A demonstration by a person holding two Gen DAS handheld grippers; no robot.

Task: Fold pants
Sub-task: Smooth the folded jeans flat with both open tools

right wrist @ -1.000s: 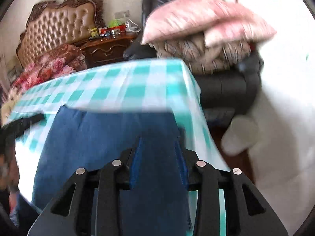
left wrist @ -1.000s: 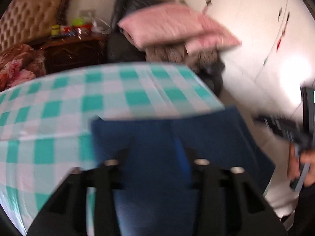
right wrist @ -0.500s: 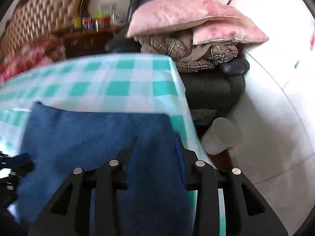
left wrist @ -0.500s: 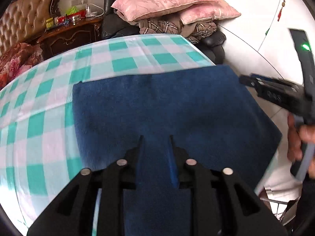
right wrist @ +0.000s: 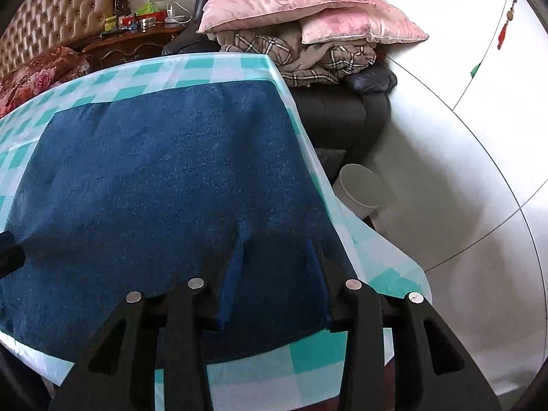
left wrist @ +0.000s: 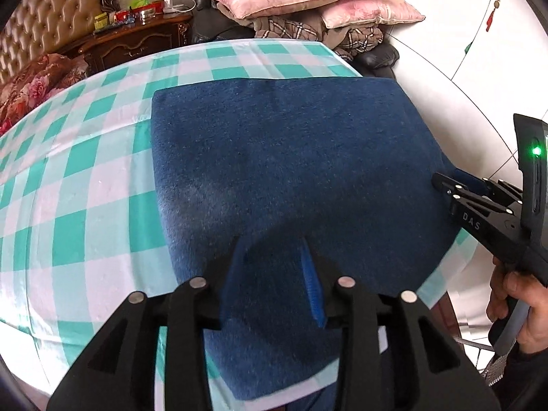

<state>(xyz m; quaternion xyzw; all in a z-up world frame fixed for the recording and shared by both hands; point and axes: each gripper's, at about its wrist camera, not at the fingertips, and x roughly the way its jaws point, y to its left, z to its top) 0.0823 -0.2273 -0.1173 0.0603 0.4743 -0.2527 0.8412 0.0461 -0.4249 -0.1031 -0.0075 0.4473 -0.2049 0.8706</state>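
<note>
Dark blue pants lie flat as a folded rectangle on the table with the teal-and-white checked cloth. They fill the right wrist view too, reaching the table's right edge. My left gripper is open and empty, its blue-padded fingers just over the near part of the pants. My right gripper is open and empty over the near right corner of the pants. The right gripper also shows in the left wrist view at the pants' right edge.
A black sofa piled with pink pillows and plaid blankets stands behind the table. A white bin sits on the floor to the right. A wooden nightstand and a tufted headboard are at the back left.
Both grippers carried the pants' edge forward and laid it down, then let go. The pants now lie flat and still, and both sets of fingers stand wider apart.
</note>
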